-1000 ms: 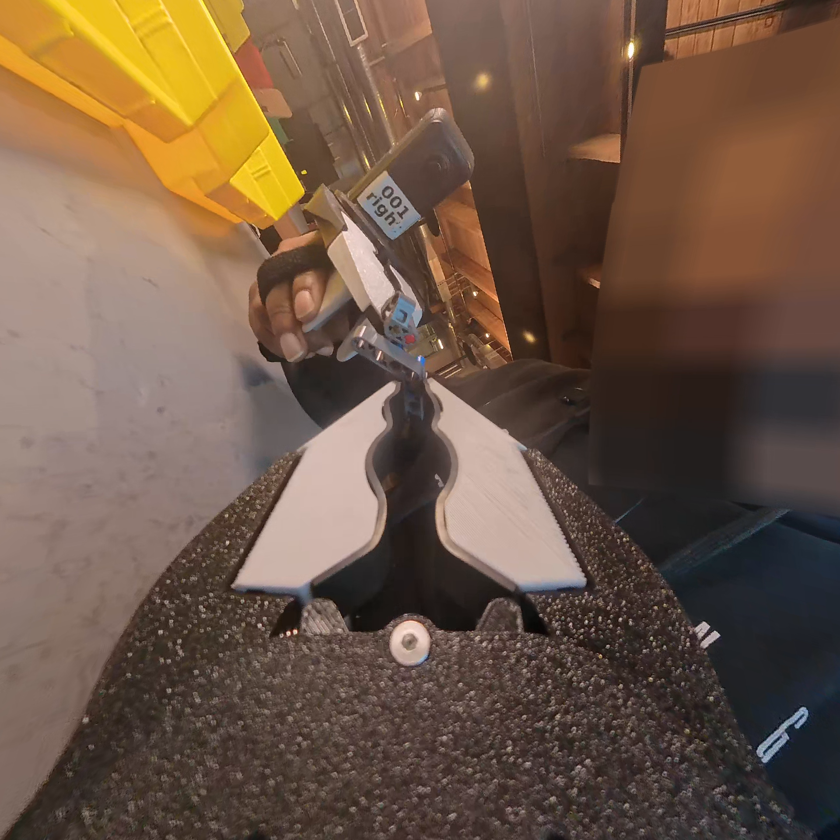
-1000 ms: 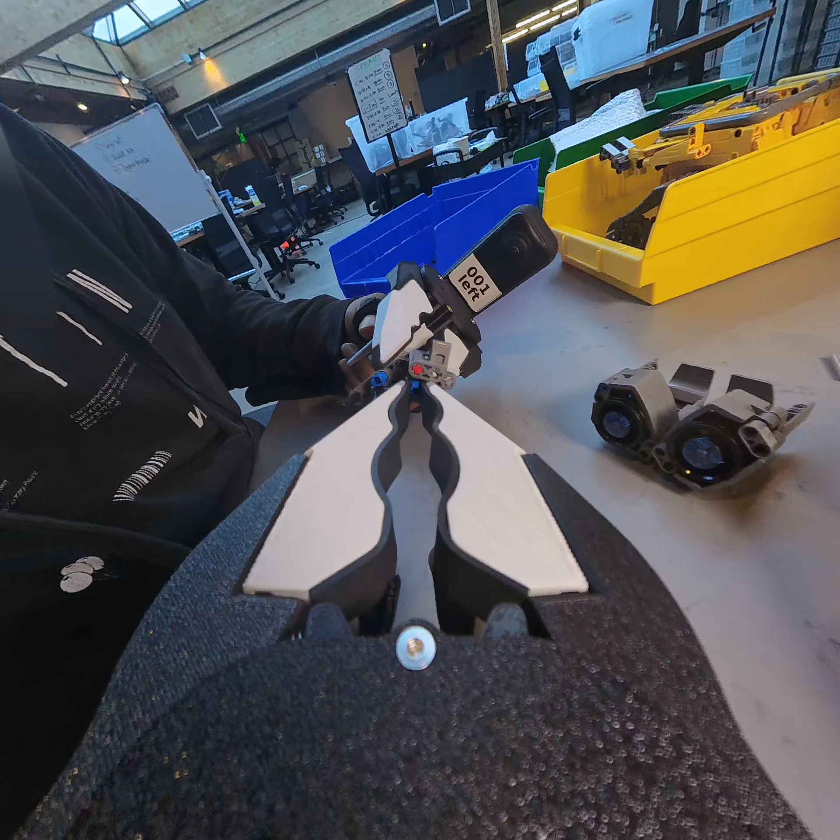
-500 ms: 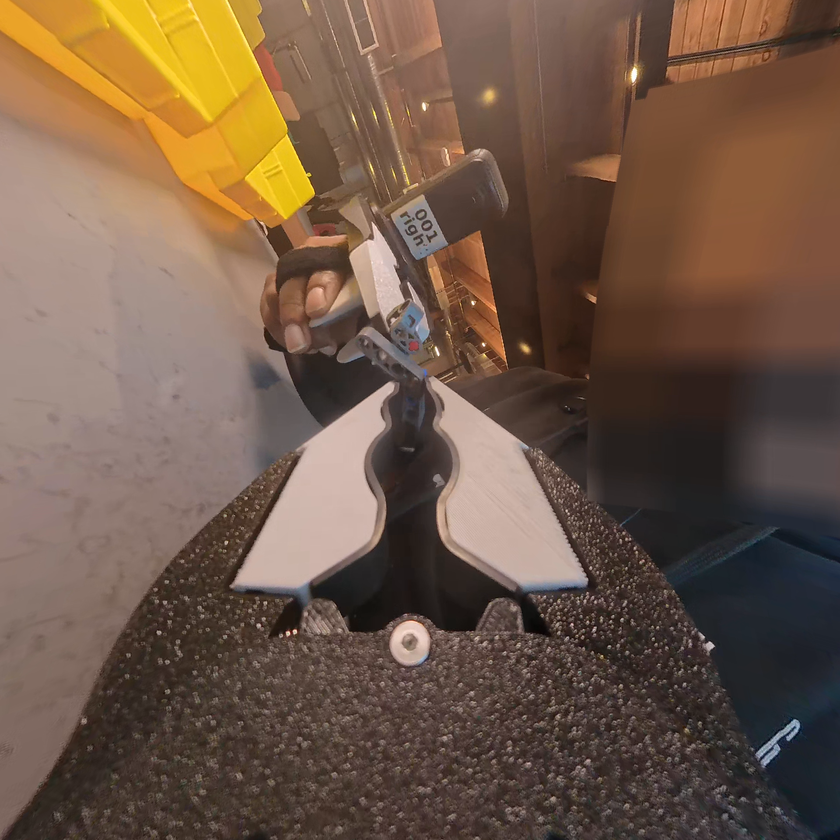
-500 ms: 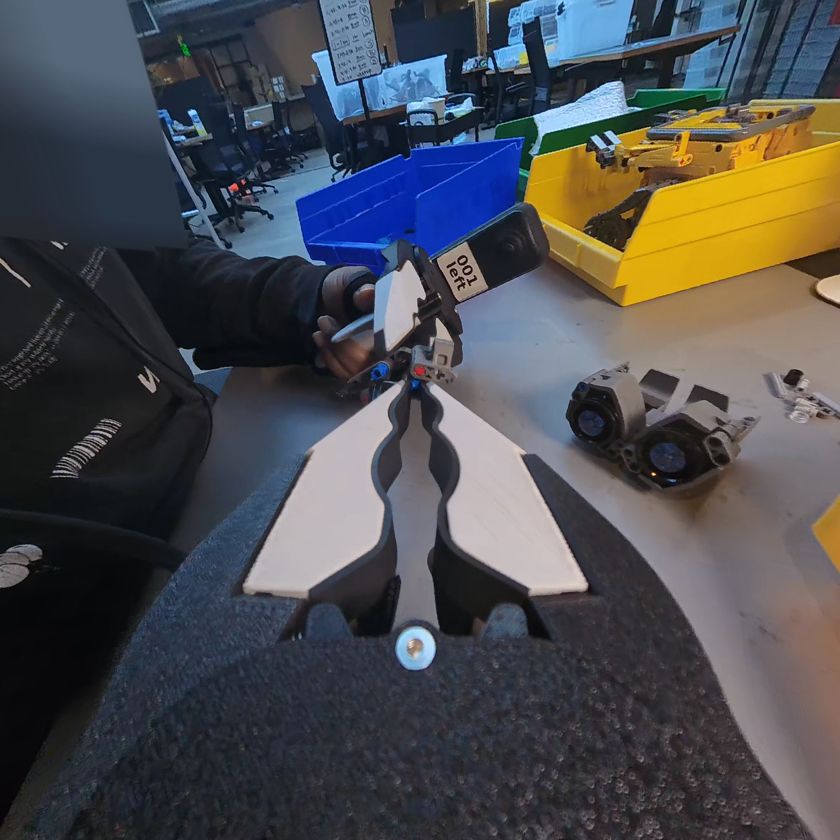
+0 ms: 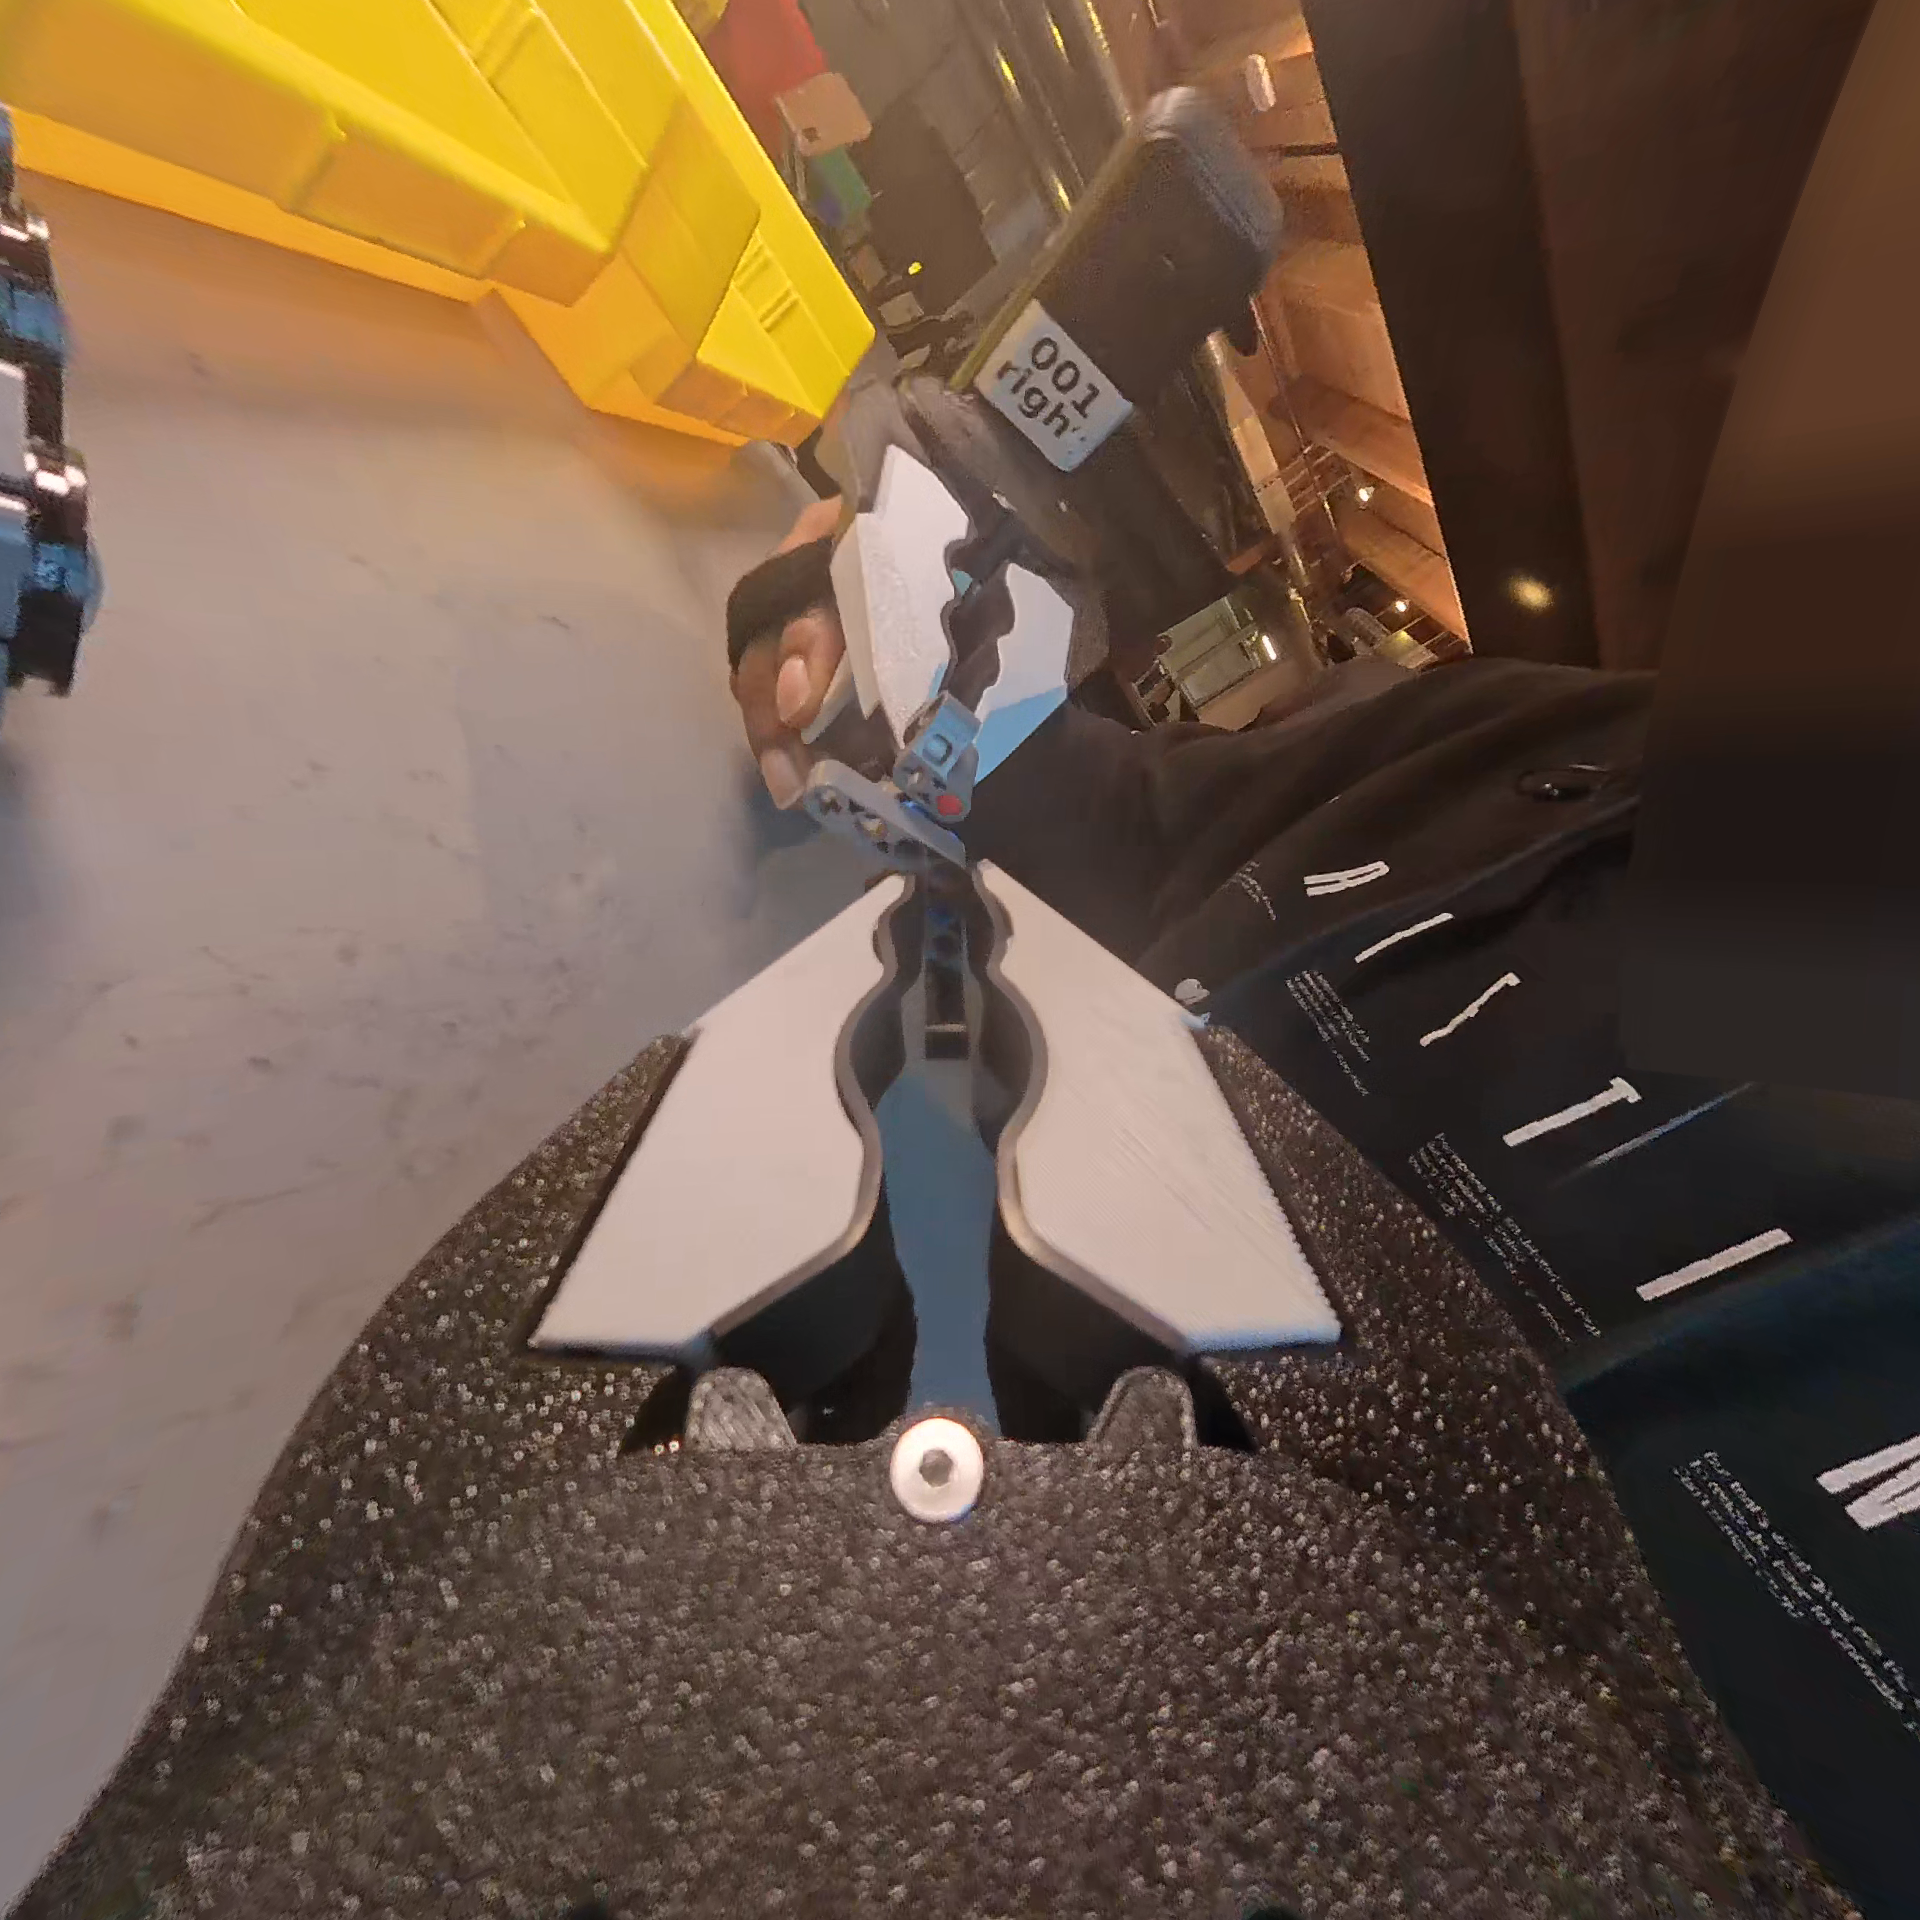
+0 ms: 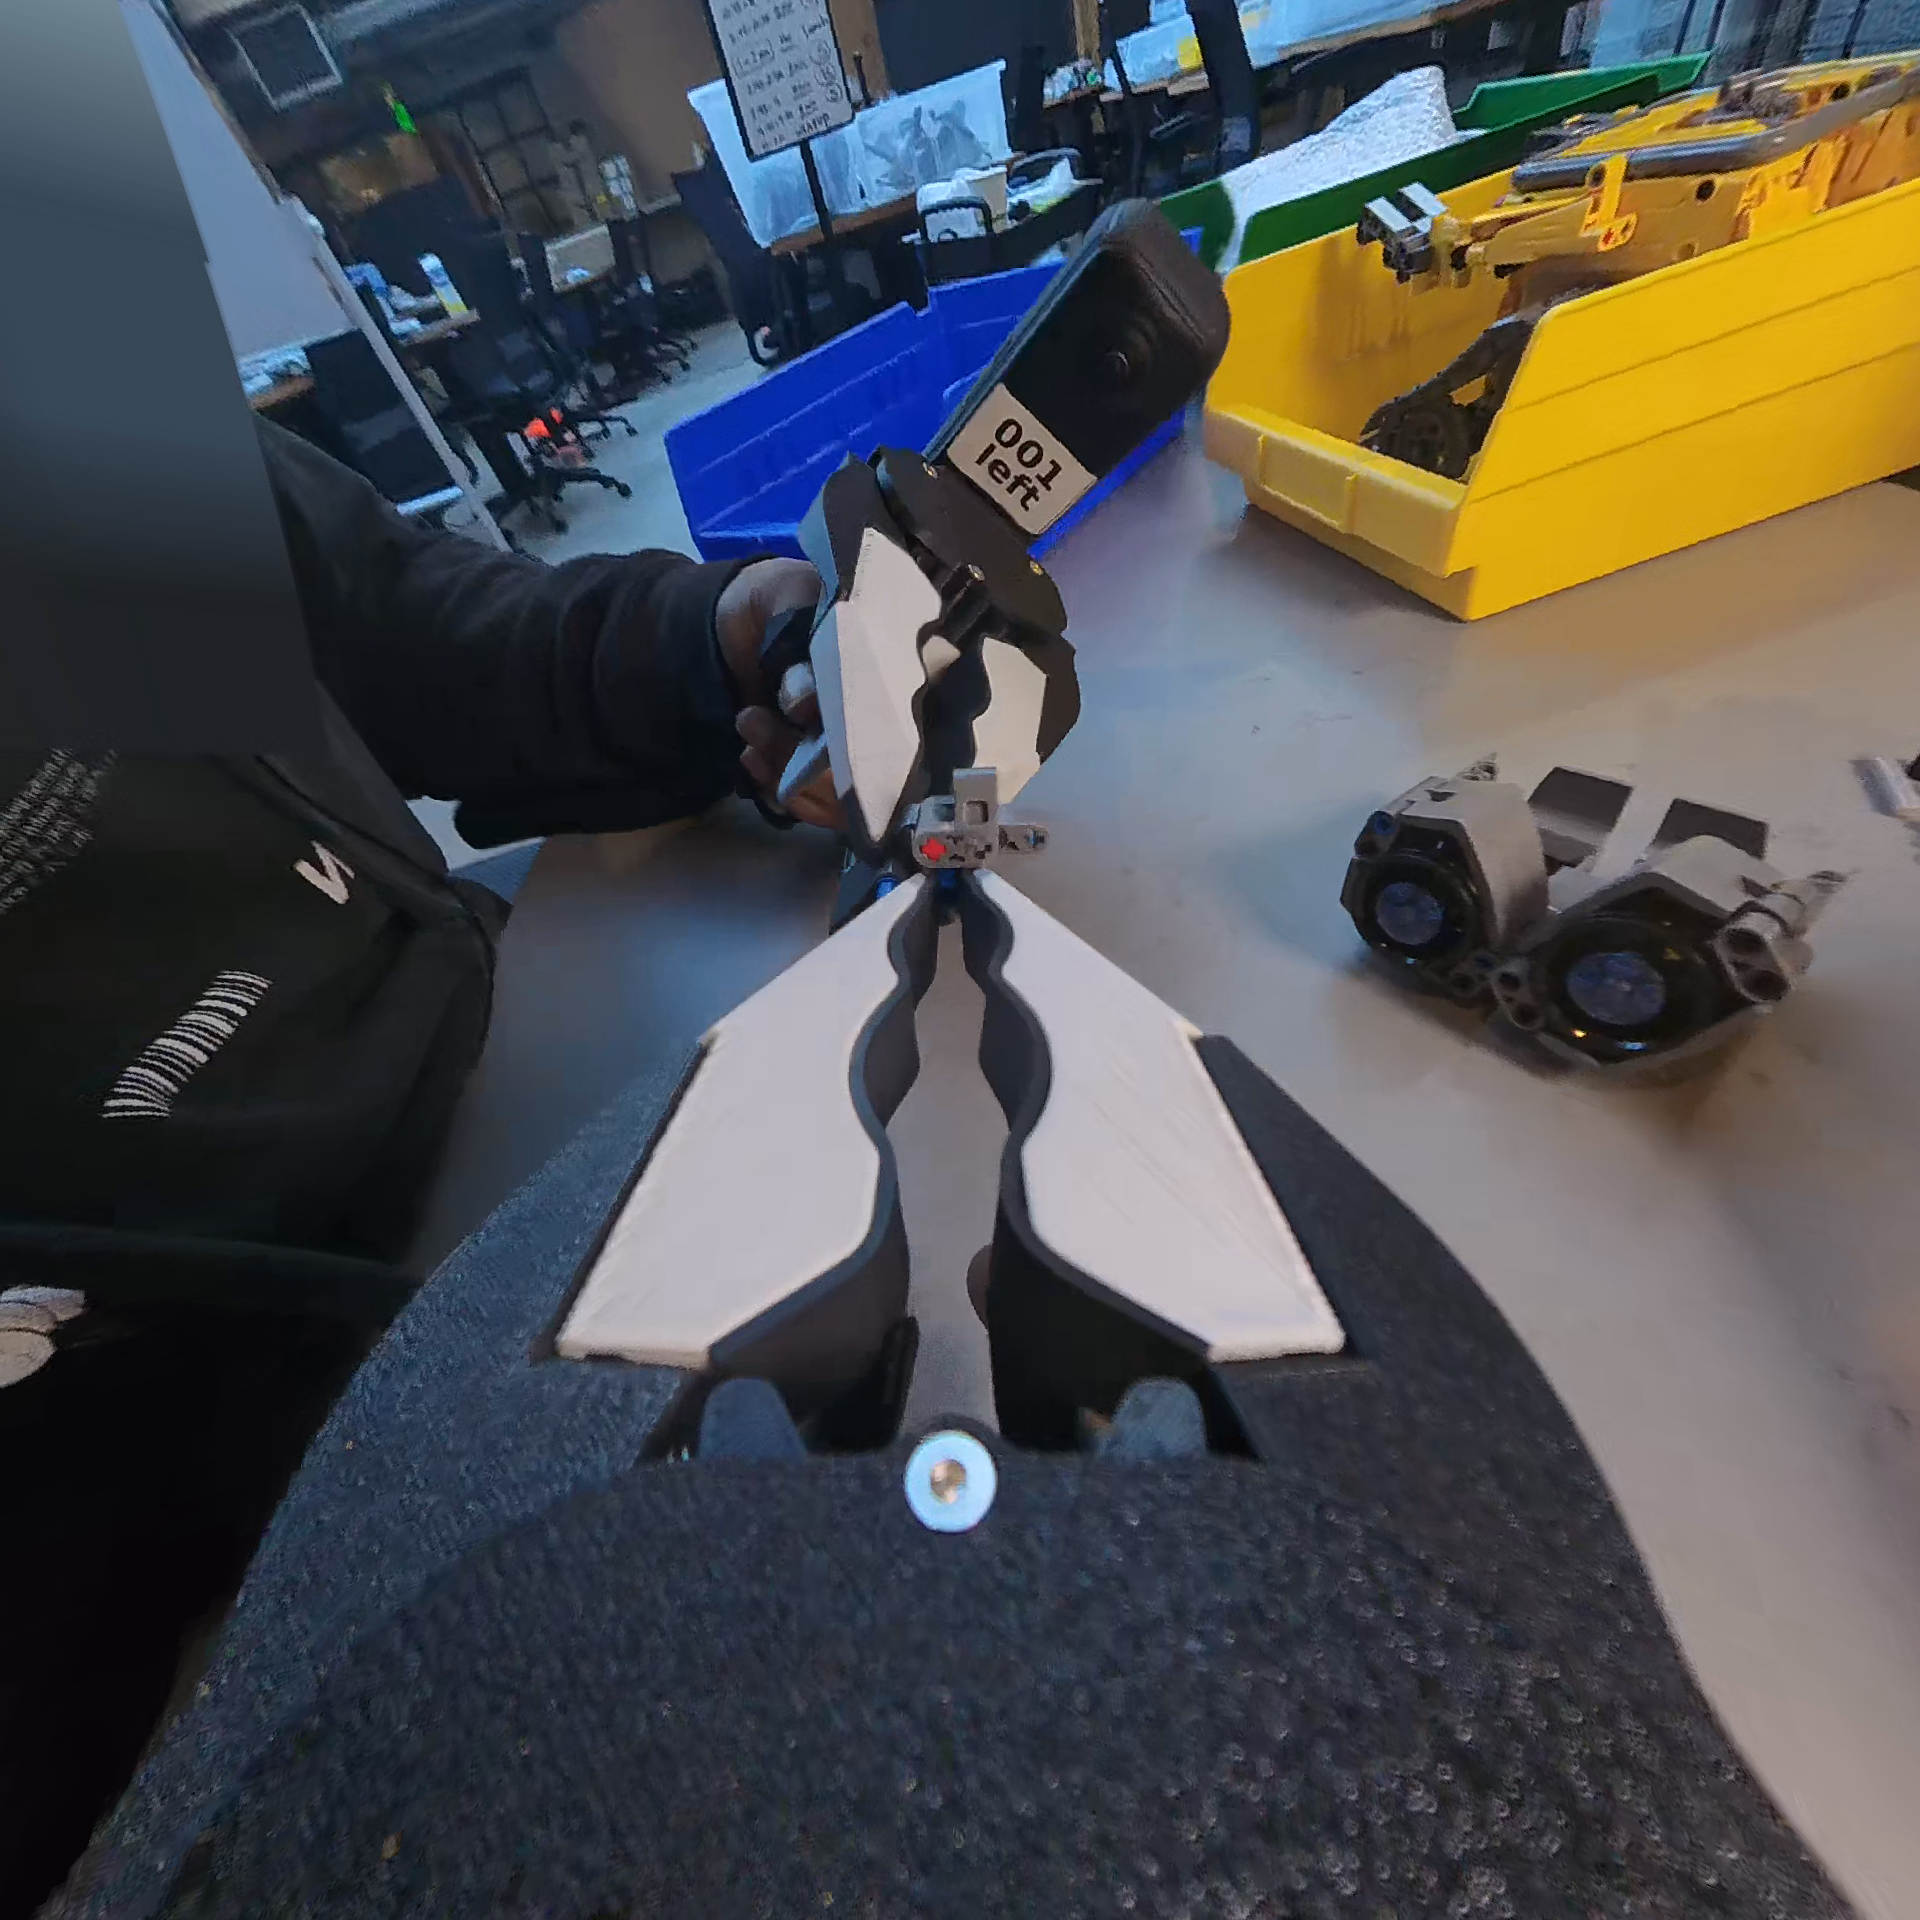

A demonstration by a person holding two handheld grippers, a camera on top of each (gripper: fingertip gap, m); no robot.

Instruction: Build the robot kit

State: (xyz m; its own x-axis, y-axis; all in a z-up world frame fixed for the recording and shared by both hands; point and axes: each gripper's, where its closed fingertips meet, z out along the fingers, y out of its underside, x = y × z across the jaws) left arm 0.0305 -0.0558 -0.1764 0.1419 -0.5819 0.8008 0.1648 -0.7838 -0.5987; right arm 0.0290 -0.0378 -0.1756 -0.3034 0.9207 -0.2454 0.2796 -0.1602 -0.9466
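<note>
A small grey toy-brick assembly (image 6: 971,831) with a red pin and a blue pin hangs between both grippers above the grey table (image 6: 1351,1299). My right gripper (image 6: 943,896) is shut on its near end by the blue pin. My left gripper (image 6: 961,795) comes in from above, shut on the grey top piece. In the left wrist view, my left gripper (image 5: 940,888) pinches a dark beam (image 5: 940,961) of the assembly. The right gripper (image 5: 935,732) grips the grey connector (image 5: 940,753) on the far end. A hand holds each gripper.
A grey twin-wheel brick module (image 6: 1558,935) lies on the table to the right. Behind it stand a yellow bin (image 6: 1610,468) with a yellow brick vehicle, a blue bin (image 6: 831,416) and a green bin. The person's black jacket (image 6: 260,935) fills the left side. My two grippers' fingertips are within a few centimetres of each other.
Both grippers stay shut on the assembly. They have turned relative to each other, so each now sees the other's fingers more face-on and closer. The right view has swung slightly right.
</note>
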